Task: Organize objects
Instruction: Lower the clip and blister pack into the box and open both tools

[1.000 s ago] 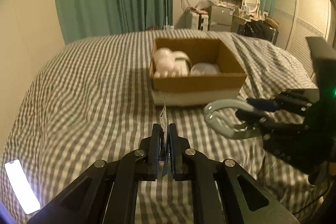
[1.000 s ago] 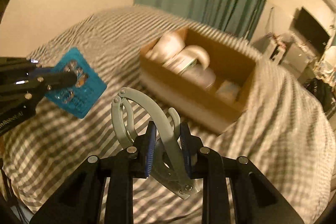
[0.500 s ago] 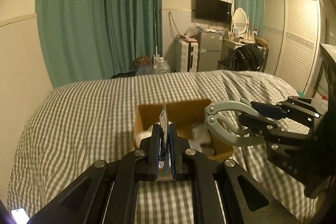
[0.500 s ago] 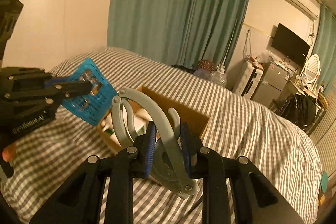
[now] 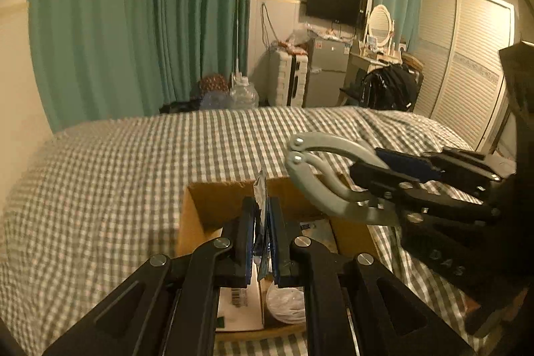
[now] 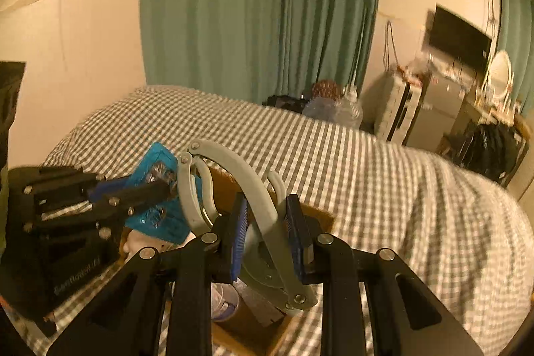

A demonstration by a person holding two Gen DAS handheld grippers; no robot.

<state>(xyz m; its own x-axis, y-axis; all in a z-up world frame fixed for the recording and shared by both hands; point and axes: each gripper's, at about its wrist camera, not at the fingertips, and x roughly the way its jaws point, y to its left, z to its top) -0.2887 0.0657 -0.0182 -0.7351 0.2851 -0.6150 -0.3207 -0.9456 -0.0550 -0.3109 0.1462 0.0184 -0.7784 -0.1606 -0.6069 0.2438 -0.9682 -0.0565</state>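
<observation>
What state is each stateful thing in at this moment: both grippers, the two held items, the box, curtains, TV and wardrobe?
Left gripper: shut on the blue blister pack.
Right gripper: shut on the grey tool.
Blue blister pack: held edge-up, above the box.
Grey tool: held above the box, off the bed.
Cardboard box: open-topped, partly filled.
Curtains: drawn.
TV: screen dark.
Wardrobe doors: closed.

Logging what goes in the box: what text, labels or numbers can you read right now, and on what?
"DAS": body of the right gripper, left wrist view.
Left gripper body: white lettering, too blurred.
White box in the cardboard box: barcode label, too small.
Blue pack: print unreadable.
Grey clamp: none.
</observation>
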